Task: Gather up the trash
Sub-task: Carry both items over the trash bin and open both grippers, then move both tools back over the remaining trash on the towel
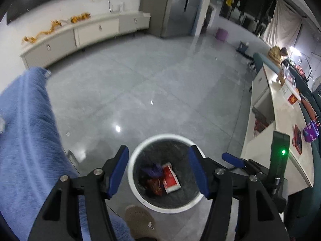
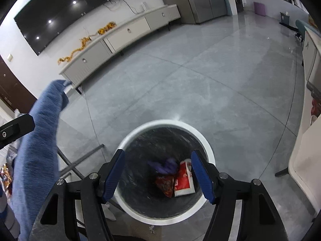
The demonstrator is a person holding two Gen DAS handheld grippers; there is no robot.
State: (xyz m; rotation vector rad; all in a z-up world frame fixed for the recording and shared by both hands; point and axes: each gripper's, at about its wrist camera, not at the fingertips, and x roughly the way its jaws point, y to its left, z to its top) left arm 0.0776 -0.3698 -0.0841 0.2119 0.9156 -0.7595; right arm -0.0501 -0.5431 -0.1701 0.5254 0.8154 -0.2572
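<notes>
While both the left gripper (image 1: 158, 172) and right gripper (image 2: 158, 175) hang empty with jaws apart over the white bin (image 1: 140, 150) at lower centre, a red carton (image 1: 170, 177), purple wrapper (image 1: 152, 169) and snack bag (image 1: 154, 186) already lie inside, though packets (image 1: 310, 133) remain on the counter (image 1: 280, 110) at right.

Both my claws hang over the bin (image 1: 138, 152), whose mouth gapes clear above the wrappers (image 2: 183, 178) low inside. My blue sleeve (image 1: 26, 124) crowds the left side, a bench (image 1: 280, 120) walls the right, and a slipper (image 1: 138, 219) sits against the near rim. Beyond, I have bare floor (image 2: 190, 76) to the cabinet (image 2: 124, 34)
</notes>
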